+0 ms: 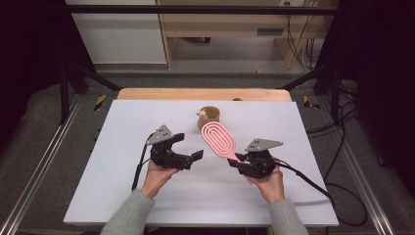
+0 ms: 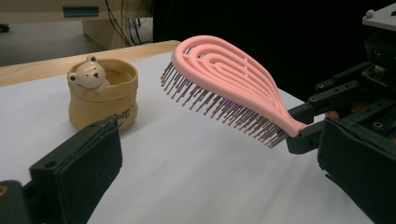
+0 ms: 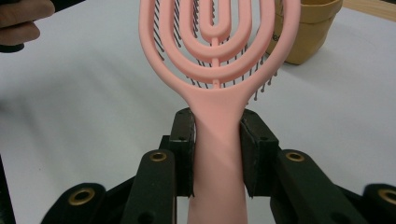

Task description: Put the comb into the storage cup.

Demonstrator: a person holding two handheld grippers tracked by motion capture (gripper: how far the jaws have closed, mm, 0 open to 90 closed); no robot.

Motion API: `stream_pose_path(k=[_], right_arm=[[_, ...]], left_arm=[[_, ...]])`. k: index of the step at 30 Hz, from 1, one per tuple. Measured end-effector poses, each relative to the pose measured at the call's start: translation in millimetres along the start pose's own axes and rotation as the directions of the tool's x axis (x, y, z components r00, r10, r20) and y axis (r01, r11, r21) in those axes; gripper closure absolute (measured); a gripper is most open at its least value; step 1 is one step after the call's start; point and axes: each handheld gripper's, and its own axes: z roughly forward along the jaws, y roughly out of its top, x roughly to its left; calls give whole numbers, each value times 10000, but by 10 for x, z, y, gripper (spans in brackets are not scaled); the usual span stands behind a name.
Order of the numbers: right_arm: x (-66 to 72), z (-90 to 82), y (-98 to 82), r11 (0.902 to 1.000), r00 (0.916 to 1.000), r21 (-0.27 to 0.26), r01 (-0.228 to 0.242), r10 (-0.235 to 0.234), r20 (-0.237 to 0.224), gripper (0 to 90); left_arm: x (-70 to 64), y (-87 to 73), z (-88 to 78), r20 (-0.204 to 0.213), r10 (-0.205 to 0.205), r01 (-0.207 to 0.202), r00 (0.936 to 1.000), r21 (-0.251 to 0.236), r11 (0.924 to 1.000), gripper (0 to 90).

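A pink hairbrush (image 1: 219, 139) with an open looped back is held above the white table, bristles facing down. My right gripper (image 3: 217, 151) is shut on its handle, and the pink hairbrush (image 3: 218, 56) rises from between the two pads. From the left gripper view the pink hairbrush (image 2: 229, 88) hangs tilted, with the right gripper (image 2: 322, 122) clamped on its handle end. My left gripper (image 1: 191, 147) stands open to the brush's left with nothing between its jaws. A tan pot with a bear figure (image 1: 208, 117) stands behind the brush.
The tan bear pot (image 2: 103, 95) sits on the white table top (image 1: 122, 196), whose far edge meets a wooden strip (image 1: 203, 94). Black cables trail off both grippers toward the table's sides.
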Motion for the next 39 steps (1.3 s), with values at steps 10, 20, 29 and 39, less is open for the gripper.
stream_pose_path(k=[10, 20, 29, 39], right_arm=[[1, -4, 1, 10000, 10000, -7, 50, -50, -11, 700], [8, 0, 0, 10000, 10000, 13, 58, -58, -23, 700], [12, -12, 5, 9999, 9999, -75, 128, -128, -25, 700], [22, -11, 10, 9997, 9997, -101, 218, -219, -69, 700]], left_arm=[[-22, 19, 82, 89, -26, 25, 10000, 90, 10000, 0], [-53, 48, 183, 131, -115, 113, 9998, 117, 9999, 0], [-80, 64, 291, 220, -324, 319, 9992, 206, 9993, 0], [-131, 90, 402, 303, -442, 434, 9986, 255, 9987, 14]])
